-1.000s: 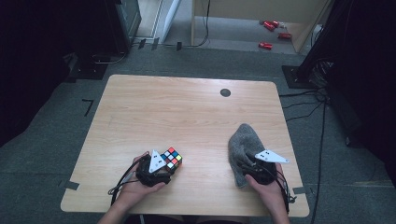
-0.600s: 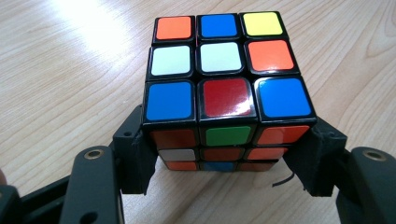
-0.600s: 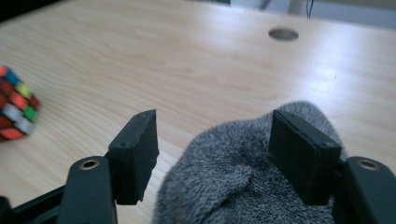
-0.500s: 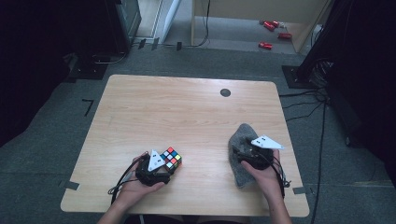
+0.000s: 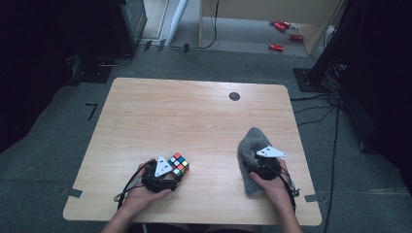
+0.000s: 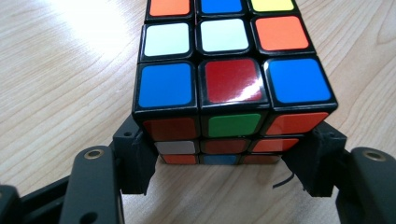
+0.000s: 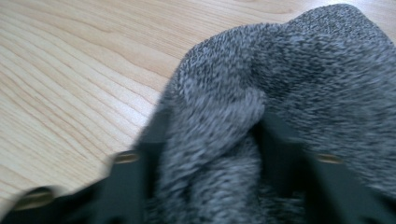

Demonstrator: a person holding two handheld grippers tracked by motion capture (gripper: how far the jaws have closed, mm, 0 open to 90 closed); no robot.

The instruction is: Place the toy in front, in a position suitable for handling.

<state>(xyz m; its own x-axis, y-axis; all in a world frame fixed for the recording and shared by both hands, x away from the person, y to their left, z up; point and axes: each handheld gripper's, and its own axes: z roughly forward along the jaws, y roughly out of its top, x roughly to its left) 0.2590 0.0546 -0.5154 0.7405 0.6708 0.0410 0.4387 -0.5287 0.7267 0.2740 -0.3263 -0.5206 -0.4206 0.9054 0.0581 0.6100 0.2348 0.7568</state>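
Jaws of the left gripper (image 6: 219,172) are seen pressed against both sides of the colourful puzzle cube (image 6: 229,88), which rests on the wooden counter (image 5: 194,121) at the lower left of the high view. At the lower right of that view, the right gripper (image 5: 260,167) is held over the grey knitted cloth (image 5: 250,145). In the right gripper view, which is blurred, a fold of the cloth is pinched between that gripper's jaws, with the rest bunched towards the upper right of the frame.
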